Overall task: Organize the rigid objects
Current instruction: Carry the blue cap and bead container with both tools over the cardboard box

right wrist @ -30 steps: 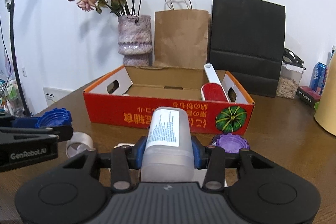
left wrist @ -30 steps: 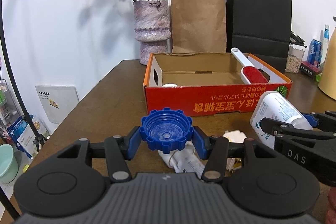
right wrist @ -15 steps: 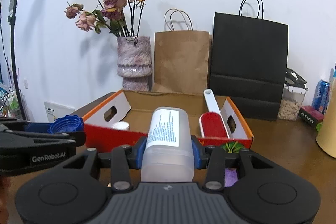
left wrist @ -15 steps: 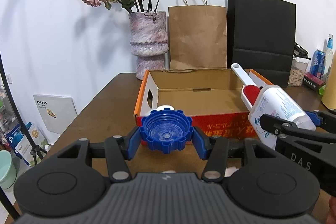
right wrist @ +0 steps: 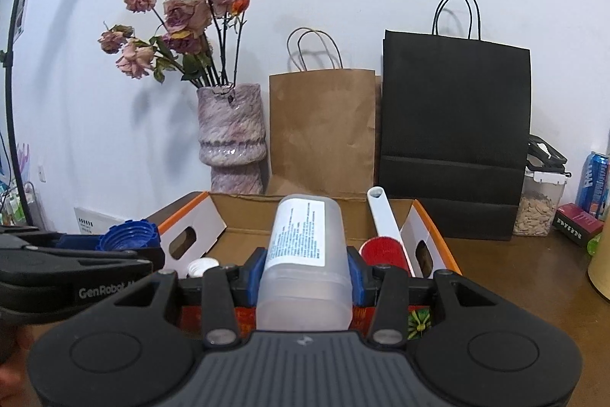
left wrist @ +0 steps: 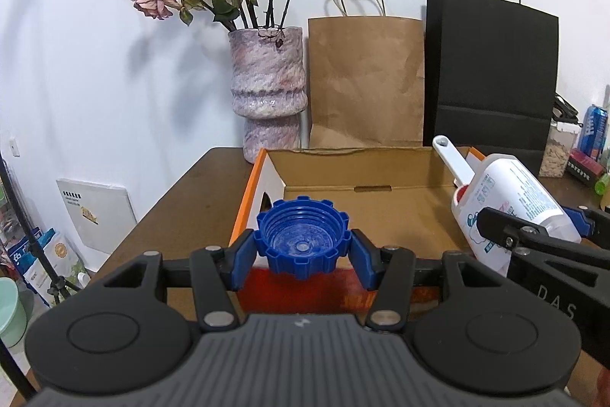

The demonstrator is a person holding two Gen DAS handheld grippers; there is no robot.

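Grippers clamp blue cap [left wrist: 302, 240], bottle [right wrist: 304, 259]; seemingly above box [left wrist: 381, 174].

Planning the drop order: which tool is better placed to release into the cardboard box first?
Probably the left tool: its blue cap hangs over the cardboard box opening. The right tool's bottle sits nearer the red front wall.

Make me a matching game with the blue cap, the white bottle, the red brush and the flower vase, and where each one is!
Things:
1. blue cap
2. white bottle
3. red brush
4. flower vase

Places:
A. lying inside the cardboard box
B. gripped by the left gripper
C. standing behind the box
D. gripped by the right gripper

Pairs: 1-B, 2-D, 3-A, 4-C
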